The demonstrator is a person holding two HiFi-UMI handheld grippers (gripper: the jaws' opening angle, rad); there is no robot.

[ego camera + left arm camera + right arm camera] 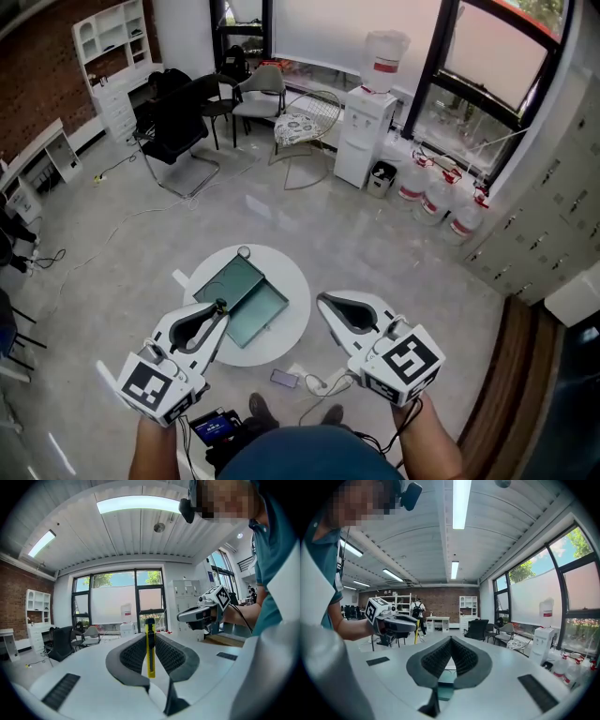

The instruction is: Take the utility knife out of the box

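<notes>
Left tongs [221, 307]: we pinch the utility knife [150, 651] upright, to clear the box [246, 286] below.
Right tongs [451, 640]: closed, empty, alongside.

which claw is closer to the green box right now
Left. The left claw, shut on the utility knife, sits at the near-left edge of the green box in the head view. The right claw, shut and empty, is off past the right rim of the round table.
</notes>
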